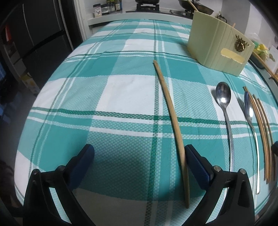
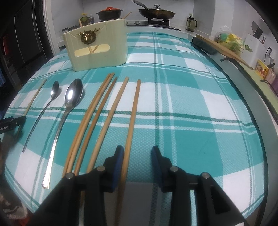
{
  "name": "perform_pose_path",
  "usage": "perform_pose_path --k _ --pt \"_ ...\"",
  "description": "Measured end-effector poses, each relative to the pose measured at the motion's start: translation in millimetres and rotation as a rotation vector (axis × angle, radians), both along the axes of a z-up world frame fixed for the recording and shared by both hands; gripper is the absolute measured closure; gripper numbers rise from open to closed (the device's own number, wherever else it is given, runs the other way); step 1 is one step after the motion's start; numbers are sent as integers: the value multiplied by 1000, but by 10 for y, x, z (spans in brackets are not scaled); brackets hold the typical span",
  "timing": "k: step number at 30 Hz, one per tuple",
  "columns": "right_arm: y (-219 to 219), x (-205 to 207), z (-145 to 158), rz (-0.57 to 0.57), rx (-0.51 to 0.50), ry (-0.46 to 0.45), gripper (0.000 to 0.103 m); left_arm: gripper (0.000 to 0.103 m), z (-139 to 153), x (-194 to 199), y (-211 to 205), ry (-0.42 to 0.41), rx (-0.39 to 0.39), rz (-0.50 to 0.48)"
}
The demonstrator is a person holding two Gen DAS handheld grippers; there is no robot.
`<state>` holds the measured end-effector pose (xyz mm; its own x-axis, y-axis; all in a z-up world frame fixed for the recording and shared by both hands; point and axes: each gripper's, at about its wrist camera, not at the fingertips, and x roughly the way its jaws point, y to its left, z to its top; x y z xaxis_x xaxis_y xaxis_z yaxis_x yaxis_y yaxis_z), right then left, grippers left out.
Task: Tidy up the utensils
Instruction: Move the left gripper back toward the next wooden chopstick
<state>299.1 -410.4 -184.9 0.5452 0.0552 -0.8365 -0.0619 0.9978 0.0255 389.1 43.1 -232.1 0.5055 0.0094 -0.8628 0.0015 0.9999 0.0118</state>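
Observation:
Several wooden chopsticks and two metal spoons lie on the teal plaid tablecloth (image 2: 191, 104). My left gripper (image 1: 139, 153) is open; a lone chopstick (image 1: 172, 118) lies between its fingers, against the right finger (image 1: 196, 161). My right gripper (image 2: 137, 154) is open around the rightmost chopstick (image 2: 133, 118), which lies against the left finger (image 2: 118, 160). Left of it lie more chopsticks (image 2: 97, 111), a large spoon (image 2: 69, 104) and a small spoon (image 2: 50, 99). The cream utensil holder (image 2: 97, 47) stands behind them, with chopsticks inside.
Behind the table is a stove counter with pans (image 2: 156, 12) and a pot (image 2: 109, 13). A cutting board (image 2: 224, 48) and clutter sit on the counter at the right. A dark fridge (image 1: 34, 43) stands at the left.

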Motion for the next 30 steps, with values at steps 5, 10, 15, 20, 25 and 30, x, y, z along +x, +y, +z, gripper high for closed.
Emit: perform_pose_path --k 5,10,15,20,25,30 --pt "-6 50 10 54 -14 44 69 0 4 79 52 52 4 -97" --pt "-34 210 32 120 -2 147 69 0 1 209 42 115 5 -193" --pt "-11 338 33 166 -13 210 69 0 9 336 17 198 23 -264" --pt "2 441 36 200 -24 279 69 0 45 484 -40 258 89 -306" --pt "39 484 38 232 -49 311 69 1 109 646 -106 227 152 -324" --pt "54 549 40 232 -49 328 69 1 66 889 -111 246 112 -308"
